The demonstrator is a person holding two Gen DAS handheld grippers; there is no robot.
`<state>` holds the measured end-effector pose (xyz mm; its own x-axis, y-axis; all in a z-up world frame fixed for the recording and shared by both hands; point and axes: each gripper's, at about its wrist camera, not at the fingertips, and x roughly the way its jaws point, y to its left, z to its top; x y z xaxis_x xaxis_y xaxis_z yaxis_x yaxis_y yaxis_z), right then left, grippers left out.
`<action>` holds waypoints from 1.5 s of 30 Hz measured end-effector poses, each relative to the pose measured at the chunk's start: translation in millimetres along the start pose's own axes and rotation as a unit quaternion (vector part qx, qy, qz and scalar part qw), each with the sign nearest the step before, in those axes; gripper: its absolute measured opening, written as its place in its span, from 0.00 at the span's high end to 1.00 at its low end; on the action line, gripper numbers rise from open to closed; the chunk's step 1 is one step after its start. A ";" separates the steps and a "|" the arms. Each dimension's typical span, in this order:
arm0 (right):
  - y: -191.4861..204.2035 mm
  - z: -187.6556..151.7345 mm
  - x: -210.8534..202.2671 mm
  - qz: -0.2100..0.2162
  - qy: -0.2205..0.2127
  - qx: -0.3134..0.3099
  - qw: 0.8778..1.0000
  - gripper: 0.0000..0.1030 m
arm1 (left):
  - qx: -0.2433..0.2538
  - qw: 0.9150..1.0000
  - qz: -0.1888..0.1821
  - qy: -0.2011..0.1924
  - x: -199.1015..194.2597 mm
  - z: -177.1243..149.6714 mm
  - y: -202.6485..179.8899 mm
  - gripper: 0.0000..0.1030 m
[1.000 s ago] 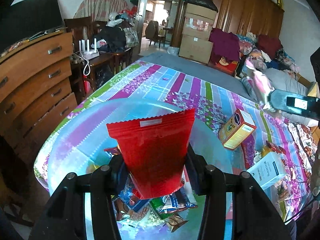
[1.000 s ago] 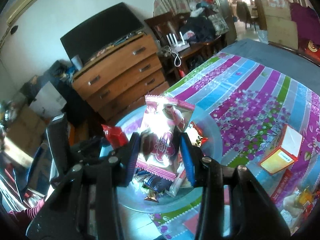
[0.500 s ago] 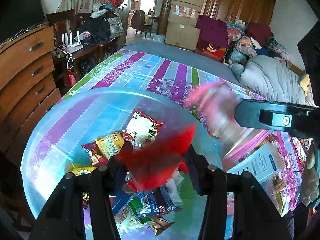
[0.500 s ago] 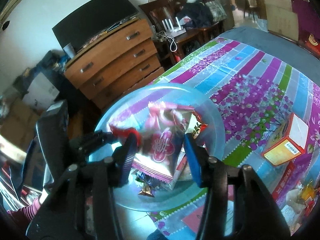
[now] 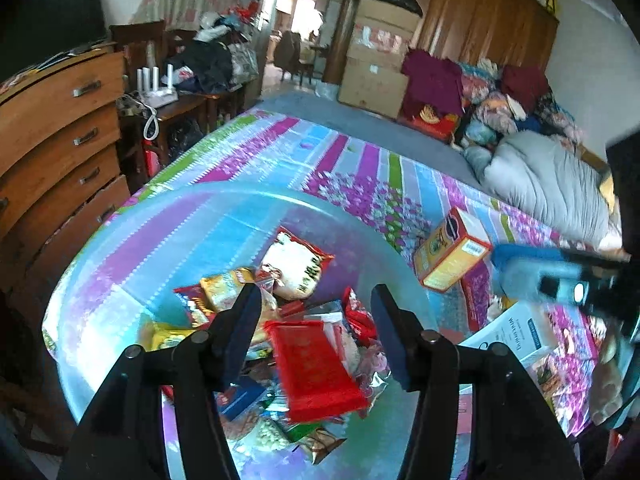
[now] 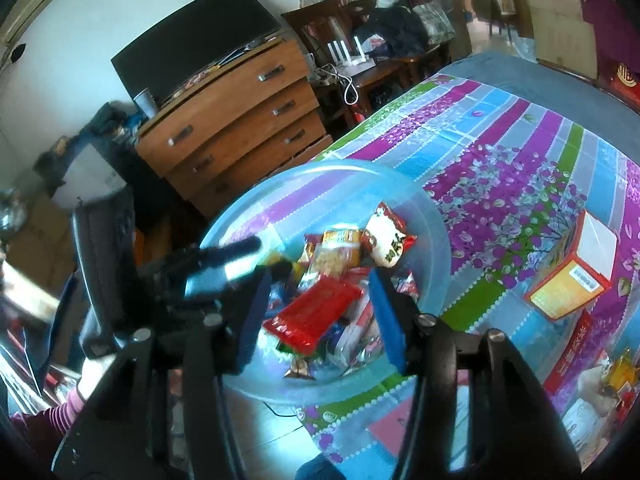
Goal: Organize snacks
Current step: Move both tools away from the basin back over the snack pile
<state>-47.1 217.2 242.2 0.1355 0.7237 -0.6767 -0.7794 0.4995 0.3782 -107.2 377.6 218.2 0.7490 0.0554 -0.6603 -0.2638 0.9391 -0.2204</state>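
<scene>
Left wrist view: the round translucent blue plastic basin (image 5: 132, 240) sits on the bed's striped floral sheet (image 5: 360, 176), with snack packets heaped inside. The flat red foil packet (image 5: 316, 368) lies atop that heap. Just right of the basin stands an orange cardboard box (image 5: 452, 256). Left gripper (image 5: 316, 312) and right gripper (image 6: 320, 300) hover over the basin, jaws opening, nothing gripped.

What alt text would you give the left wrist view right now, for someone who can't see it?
The left gripper, jaws opening and empty, hangs over a clear plastic basin of snack packets on a striped floral bedcover, a red packet lying loose on top. An orange box lies beside the basin, with the right gripper blurred at the right edge.
</scene>
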 end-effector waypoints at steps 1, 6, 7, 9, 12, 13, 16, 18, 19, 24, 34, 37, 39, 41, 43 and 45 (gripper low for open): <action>-0.9 -7.4 -5.2 0.004 -0.004 0.001 1.000 0.43 | -0.007 1.000 0.002 -0.008 -7.1 -0.6 5.0 0.41; -12.7 -63.4 -31.2 0.010 -0.021 0.027 0.999 0.29 | -0.063 0.996 0.028 -0.054 -51.0 -9.4 40.2 0.36; -17.2 -79.2 -35.4 0.011 -0.020 0.039 0.999 0.28 | -0.070 0.995 0.032 -0.058 -56.2 -12.9 44.3 0.36; -25.5 -107.8 -41.3 0.008 -0.012 0.058 0.998 0.28 | -0.079 0.994 0.040 -0.061 -64.5 -22.1 50.8 0.36; -40.6 -150.4 -44.9 -0.001 0.009 0.090 0.996 0.27 | -0.083 0.994 0.041 -0.056 -66.5 -33.3 48.8 0.36; -46.8 -165.1 -45.8 -0.003 0.018 0.102 0.995 0.27 | -0.087 0.994 0.038 -0.053 -65.7 -37.0 46.5 0.36; -62.6 -199.3 -53.5 -0.014 0.030 0.133 0.991 0.27 | -0.097 0.994 0.026 -0.052 -64.7 -45.3 37.4 0.36; -73.0 -219.5 -62.2 -0.021 0.029 0.155 0.987 0.27 | -0.099 0.994 0.019 -0.051 -62.8 -50.0 25.2 0.36; -79.7 -232.2 -66.4 -0.022 0.029 0.171 0.985 0.27 | -0.095 0.994 0.013 -0.048 -61.3 -52.6 17.0 0.36; -105.5 -286.4 -79.9 -0.039 0.036 0.236 0.970 0.26 | -0.057 0.998 -0.011 -0.033 -51.7 -62.7 -31.8 0.36; -152.8 -376.1 -129.2 -0.085 0.007 0.317 0.945 0.26 | 0.038 0.996 -0.078 -0.013 -39.6 -80.2 -146.7 0.36; -166.1 -395.0 -146.3 -0.095 -0.008 0.337 0.937 0.26 | 0.072 0.992 -0.102 0.004 -31.8 -91.3 -188.7 0.36; -175.3 -405.2 -156.3 -0.102 -0.020 0.347 0.932 0.26 | 0.098 0.987 -0.123 0.027 -21.2 -103.5 -222.5 0.36; -181.2 -413.4 -163.7 -0.105 -0.030 0.356 0.928 0.26 | 0.129 0.980 -0.141 0.050 -11.4 -119.3 -255.8 0.36; -188.6 -421.2 -169.9 -0.107 -0.038 0.363 0.925 0.26 | 0.153 0.973 -0.158 0.068 -1.7 -134.3 -284.8 0.36; -192.0 -427.3 -172.3 -0.110 -0.042 0.364 0.924 0.26 | 0.168 0.966 -0.175 0.093 18.1 -149.7 -313.4 0.27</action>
<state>-182.2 -206.9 16.2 0.3130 0.5855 -0.7479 -0.1132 0.8048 0.5827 -102.0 33.4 167.8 0.6263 -0.3185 -0.7116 0.2212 0.9478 -0.2296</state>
